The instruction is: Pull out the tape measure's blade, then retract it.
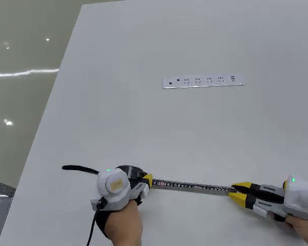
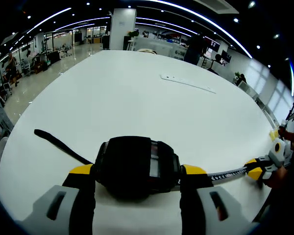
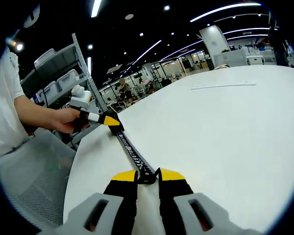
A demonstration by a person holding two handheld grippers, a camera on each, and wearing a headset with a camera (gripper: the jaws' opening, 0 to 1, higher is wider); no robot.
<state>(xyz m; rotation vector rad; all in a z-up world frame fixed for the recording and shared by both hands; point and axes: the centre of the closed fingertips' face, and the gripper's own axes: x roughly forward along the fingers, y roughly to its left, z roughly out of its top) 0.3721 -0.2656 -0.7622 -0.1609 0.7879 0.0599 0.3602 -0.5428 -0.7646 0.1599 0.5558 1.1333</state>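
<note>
The black tape measure (image 2: 137, 164) sits at the near left of the white counter (image 1: 143, 118). Its blade (image 1: 192, 185) is drawn out flat along the surface toward the right, graduations facing up. The left claw (image 2: 137, 170) is spread as wide as the case and clamped on its two sides, apparently to anchor the body so it cannot slide while the strip is under tension. A hand (image 1: 124, 225) grips the tool from the near edge. Well to the right, the right claw (image 3: 148, 175) is pinched almost closed on the blade's free end, yellow tips meeting over its tip. That hold looks suited to pulling straight along the counter and to guiding the spring-loaded strip home without letting it whip. The blade runs straight between the two, low over the surface, which should keep it from buckling. The case's black strap (image 1: 79, 168) trails loose to the left, away from both tools. Far across the counter lies a white power strip (image 1: 203, 81), well apart from the work. A good length is exposed, but this instant does not show whether the blade is going out or coming back.
</note>
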